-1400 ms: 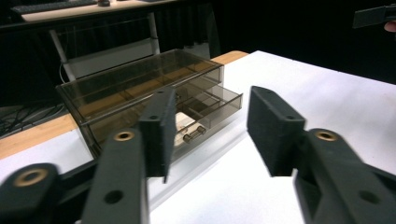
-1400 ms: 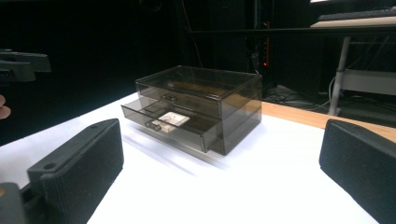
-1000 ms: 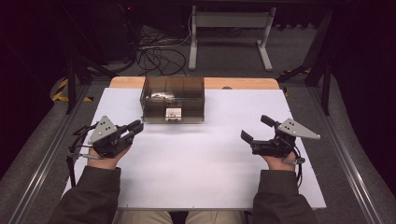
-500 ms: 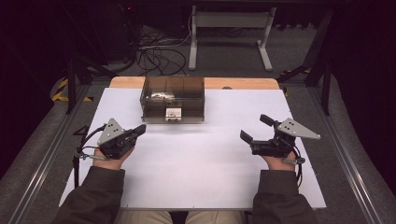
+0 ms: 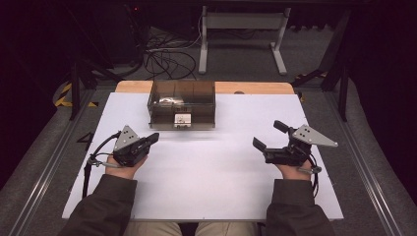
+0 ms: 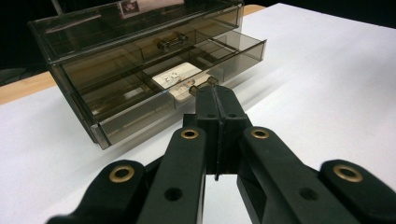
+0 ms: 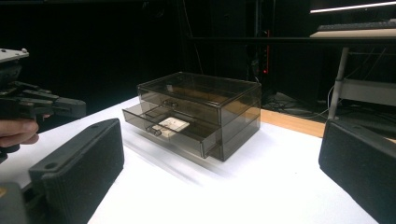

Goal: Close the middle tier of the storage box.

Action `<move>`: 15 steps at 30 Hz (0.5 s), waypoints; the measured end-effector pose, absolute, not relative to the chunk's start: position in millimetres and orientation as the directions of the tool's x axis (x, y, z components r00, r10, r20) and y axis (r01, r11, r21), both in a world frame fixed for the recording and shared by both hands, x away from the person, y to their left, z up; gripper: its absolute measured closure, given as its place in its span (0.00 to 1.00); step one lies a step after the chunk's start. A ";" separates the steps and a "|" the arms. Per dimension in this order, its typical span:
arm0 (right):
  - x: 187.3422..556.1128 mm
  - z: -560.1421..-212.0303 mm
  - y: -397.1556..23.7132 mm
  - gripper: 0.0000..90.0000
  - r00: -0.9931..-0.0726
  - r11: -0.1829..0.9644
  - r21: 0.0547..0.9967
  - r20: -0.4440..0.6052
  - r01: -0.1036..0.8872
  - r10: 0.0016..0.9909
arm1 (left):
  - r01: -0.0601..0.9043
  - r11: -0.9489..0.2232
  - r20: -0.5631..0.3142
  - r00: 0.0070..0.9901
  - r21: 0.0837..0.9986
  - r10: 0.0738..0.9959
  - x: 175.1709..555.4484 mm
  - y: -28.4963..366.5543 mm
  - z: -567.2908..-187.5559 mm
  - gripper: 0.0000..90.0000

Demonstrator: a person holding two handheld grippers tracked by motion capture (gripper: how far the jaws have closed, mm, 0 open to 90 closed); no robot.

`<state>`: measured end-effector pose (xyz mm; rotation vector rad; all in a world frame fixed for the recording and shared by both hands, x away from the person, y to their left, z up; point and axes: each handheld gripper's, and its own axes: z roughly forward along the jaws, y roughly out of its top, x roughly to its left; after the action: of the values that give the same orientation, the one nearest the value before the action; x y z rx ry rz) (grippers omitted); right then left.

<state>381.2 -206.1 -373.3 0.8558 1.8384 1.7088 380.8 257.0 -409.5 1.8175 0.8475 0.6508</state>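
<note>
The drawer box [image 5: 182, 103] is sitting at the counter's [image 5: 206, 187] far edge, its lower drawer [image 7: 173, 131] sticking out with a card [image 7: 171, 124] lying in it. Before the box, one gripper [image 5: 153, 138] is lying left, the other [image 5: 268, 136] right.

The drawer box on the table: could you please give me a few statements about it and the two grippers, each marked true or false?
1. The lower drawer of the smoky clear drawer box is pulled partly out. True.
2. A pale card lies inside the open drawer. True.
3. The left gripper has its jaws wide apart. False: its jaws are shut together with nothing between them.
4. The right gripper grips the drawer handle. False: its jaws are open, and it is well clear of the box, out to the right on the white table.
5. The upper drawer is closed. True.
</note>
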 end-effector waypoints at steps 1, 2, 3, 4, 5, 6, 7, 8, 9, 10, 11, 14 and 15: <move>381.0 -373.0 -206.1 0.01 -0.686 0.019 0.993 0.067 0.116 0.725 | 0.261 -0.264 0.053 0.611 0.928 0.790 381.8 256.8 -410.3 1.00; 380.7 -372.7 -206.2 0.01 -0.686 0.017 0.993 0.067 0.116 0.724 | 0.263 -0.267 0.054 0.610 0.927 0.790 382.8 256.7 -410.8 1.00; 380.4 -372.5 -206.5 0.01 -0.686 0.017 0.993 0.067 0.116 0.724 | 0.265 -0.266 0.054 0.608 0.927 0.792 383.7 256.2 -411.6 1.00; 380.4 -372.4 -206.9 0.01 -0.687 0.017 0.993 0.067 0.114 0.724 | 0.269 -0.263 0.049 0.607 0.926 0.793 384.4 255.2 -412.5 1.00; 380.4 -372.3 -207.1 0.01 -0.687 0.016 0.993 0.067 0.114 0.724 | 0.271 -0.266 0.051 0.606 0.925 0.794 385.3 254.5 -413.3 1.00; 380.4 -372.2 -207.3 0.01 -0.687 0.016 0.993 0.067 0.113 0.724 | 0.270 -0.271 0.055 0.606 0.924 0.794 386.4 253.9 -414.2 1.00; 380.2 -372.0 -207.1 0.01 -0.686 0.012 0.993 0.071 0.115 0.724 | 0.273 -0.269 0.053 0.604 0.923 0.795 387.2 253.1 -415.0 1.00; 380.3 -372.1 -207.2 0.01 -0.687 0.015 0.994 0.066 0.111 0.724 | 0.275 -0.270 0.053 0.605 0.923 0.795 388.2 252.8 -415.7 1.00; 380.1 -371.9 -206.9 0.01 -0.686 0.012 0.993 0.070 0.114 0.724 | 0.278 -0.268 0.051 0.601 0.923 0.797 389.0 252.3 -416.3 1.00; 380.1 -371.8 -206.8 0.01 -0.687 0.012 0.994 0.070 0.113 0.723 | 0.278 -0.266 0.050 0.599 0.923 0.799 390.0 252.1 -416.7 1.00; 380.1 -371.7 -206.7 0.01 -0.688 0.011 0.994 0.069 0.112 0.722 | 0.280 -0.259 0.042 0.599 0.924 0.800 391.0 252.0 -416.9 1.00; 379.9 -371.1 -207.0 0.01 -0.692 0.005 0.994 0.074 0.111 0.718 | 0.284 -0.248 0.033 0.594 0.926 0.804 393.4 252.2 -417.6 1.00; 379.8 -370.8 -207.3 0.01 -0.693 0.005 0.994 0.074 0.110 0.717 | 0.284 -0.247 0.033 0.592 0.926 0.806 394.3 252.0 -418.0 1.00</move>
<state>379.8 -207.3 -370.8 0.8490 1.8264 1.7350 394.3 252.0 -418.0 1.8048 0.8887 0.6423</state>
